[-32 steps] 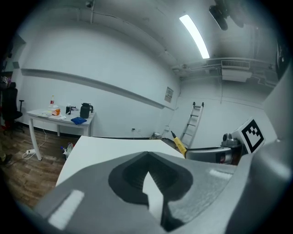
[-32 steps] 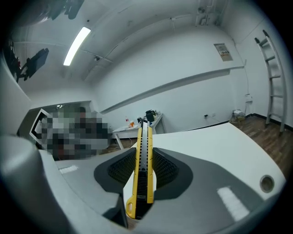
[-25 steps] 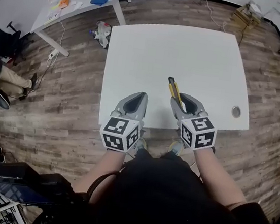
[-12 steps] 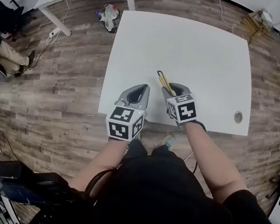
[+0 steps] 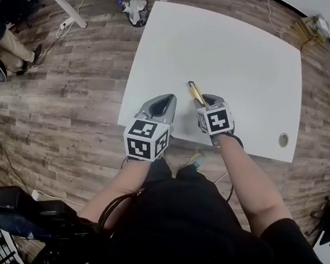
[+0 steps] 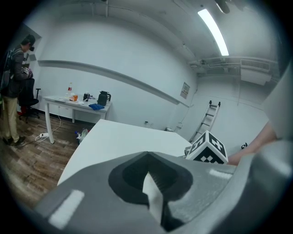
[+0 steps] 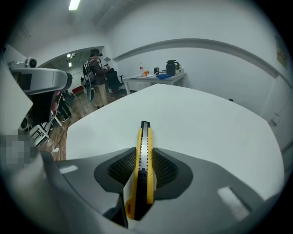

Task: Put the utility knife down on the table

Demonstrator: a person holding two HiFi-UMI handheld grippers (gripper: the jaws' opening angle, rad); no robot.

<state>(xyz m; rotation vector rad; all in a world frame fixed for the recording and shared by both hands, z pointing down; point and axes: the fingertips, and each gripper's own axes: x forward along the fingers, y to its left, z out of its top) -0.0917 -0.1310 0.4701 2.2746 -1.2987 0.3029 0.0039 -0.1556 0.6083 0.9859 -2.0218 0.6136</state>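
A yellow utility knife with a black slider is clamped between the jaws of my right gripper, its tip pointing out over the white table. In the head view the knife sticks out ahead of the right gripper, low over the table's near half. My left gripper hovers beside it at the table's near left edge. Its jaws are closed together with nothing between them.
The white table has a round cable hole near its front right corner. Wood floor surrounds it. A second table with a kettle and small items stands off to the left, where a person stands.
The right gripper with the knife has drifted left and a little nearer the left gripper. My head view has shifted, so the table sits higher in frame.
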